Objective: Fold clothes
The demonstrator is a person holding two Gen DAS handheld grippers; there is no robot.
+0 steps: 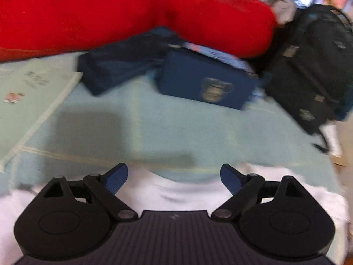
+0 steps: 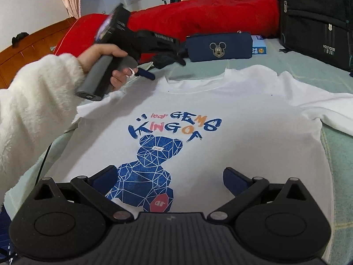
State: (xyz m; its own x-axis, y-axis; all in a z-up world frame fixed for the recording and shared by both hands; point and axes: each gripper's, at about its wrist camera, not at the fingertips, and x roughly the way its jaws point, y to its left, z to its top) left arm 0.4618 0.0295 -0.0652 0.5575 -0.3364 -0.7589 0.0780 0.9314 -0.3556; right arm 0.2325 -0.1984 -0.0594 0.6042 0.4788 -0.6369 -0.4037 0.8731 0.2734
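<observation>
A white T-shirt (image 2: 231,114) lies flat, print up, on a pale green bed (image 2: 339,154), its long axis running away from the right wrist camera with the collar at the far end and the blue bear print (image 2: 147,172) upright toward the viewer. One sleeve spreads right, near the bed's edge; the green sheet stays bare between the collar and the clutter beyond. A red quilt (image 2: 198,15) banks the far side, with a black backpack (image 2: 315,19) at the right corner. In front of the quilt sits a navy pouch (image 2: 220,47), closed, its contents hidden, touching a small blue box (image 2: 259,47). The right claw (image 2: 169,181) hovers wide open over the shirt's lower half, holding nothing. A hand (image 2: 103,61) in a fluffy white sleeve (image 2: 33,114) holds the left claw (image 1: 174,176) near the collar, also spread wide and empty.
</observation>
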